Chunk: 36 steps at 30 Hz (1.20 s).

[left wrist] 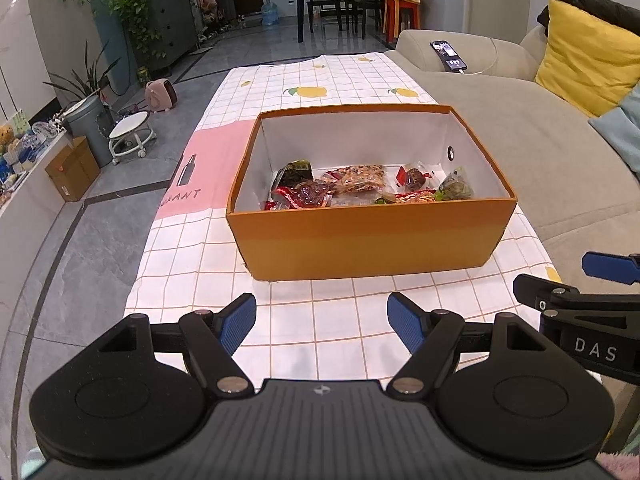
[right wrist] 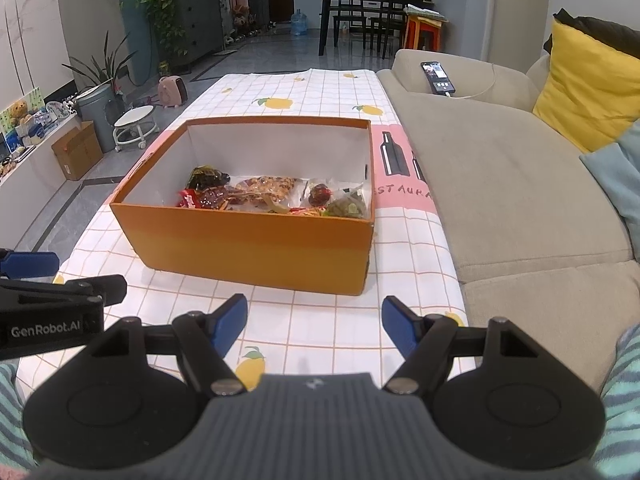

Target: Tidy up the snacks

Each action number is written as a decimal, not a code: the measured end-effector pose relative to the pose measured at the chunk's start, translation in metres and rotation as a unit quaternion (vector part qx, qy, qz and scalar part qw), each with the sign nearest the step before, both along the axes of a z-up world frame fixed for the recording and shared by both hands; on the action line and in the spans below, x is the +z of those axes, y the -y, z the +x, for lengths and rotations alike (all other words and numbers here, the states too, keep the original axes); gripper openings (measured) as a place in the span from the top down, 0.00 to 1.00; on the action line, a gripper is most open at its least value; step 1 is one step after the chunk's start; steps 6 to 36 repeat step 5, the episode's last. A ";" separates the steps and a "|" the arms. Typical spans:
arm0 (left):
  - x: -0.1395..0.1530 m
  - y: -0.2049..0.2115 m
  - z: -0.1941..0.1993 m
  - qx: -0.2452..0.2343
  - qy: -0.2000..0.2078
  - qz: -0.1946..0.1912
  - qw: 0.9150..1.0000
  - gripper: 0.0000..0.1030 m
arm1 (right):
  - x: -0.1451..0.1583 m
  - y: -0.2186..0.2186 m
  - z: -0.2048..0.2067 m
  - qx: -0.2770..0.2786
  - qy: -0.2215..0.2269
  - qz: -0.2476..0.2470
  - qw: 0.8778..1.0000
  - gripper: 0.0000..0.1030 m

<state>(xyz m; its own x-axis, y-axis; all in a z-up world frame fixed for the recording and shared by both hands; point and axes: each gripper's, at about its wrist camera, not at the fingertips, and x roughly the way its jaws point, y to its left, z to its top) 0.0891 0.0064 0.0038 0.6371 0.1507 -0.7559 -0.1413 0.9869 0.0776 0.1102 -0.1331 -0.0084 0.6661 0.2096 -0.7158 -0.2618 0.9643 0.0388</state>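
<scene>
An orange cardboard box [left wrist: 360, 240] with white inner walls stands on the checked tablecloth; it also shows in the right wrist view [right wrist: 248, 248]. Several snack packets [left wrist: 360, 178] lie on its floor, red, brown and green ones [right wrist: 260, 194]. My left gripper [left wrist: 322, 322] is open and empty, low over the cloth in front of the box. My right gripper [right wrist: 314, 322] is open and empty too, beside the left one. The right gripper's side shows at the right edge of the left wrist view [left wrist: 580, 304].
A grey sofa [right wrist: 500, 184] runs along the table's right edge, with a phone [left wrist: 448, 56] on its arm and a yellow cushion [right wrist: 588, 84]. The table [left wrist: 312, 76] stretches beyond the box. Floor, a bin [left wrist: 90, 124] and a stool [left wrist: 130, 132] lie to the left.
</scene>
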 end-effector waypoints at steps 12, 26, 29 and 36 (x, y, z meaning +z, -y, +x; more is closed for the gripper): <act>0.001 0.000 -0.001 0.000 0.004 0.001 1.000 0.15 | 0.000 0.000 0.000 0.000 0.000 0.000 1.000 0.30; 0.001 0.000 -0.001 0.000 0.004 0.001 1.000 0.15 | 0.000 0.000 0.000 0.000 0.000 0.000 1.000 0.30; 0.001 0.000 -0.001 0.000 0.004 0.001 1.000 0.15 | 0.000 0.000 0.000 0.000 0.000 0.000 1.000 0.30; 0.001 0.000 -0.001 0.000 0.004 0.001 1.000 0.15 | 0.000 0.000 0.000 0.000 0.000 0.000 1.000 0.30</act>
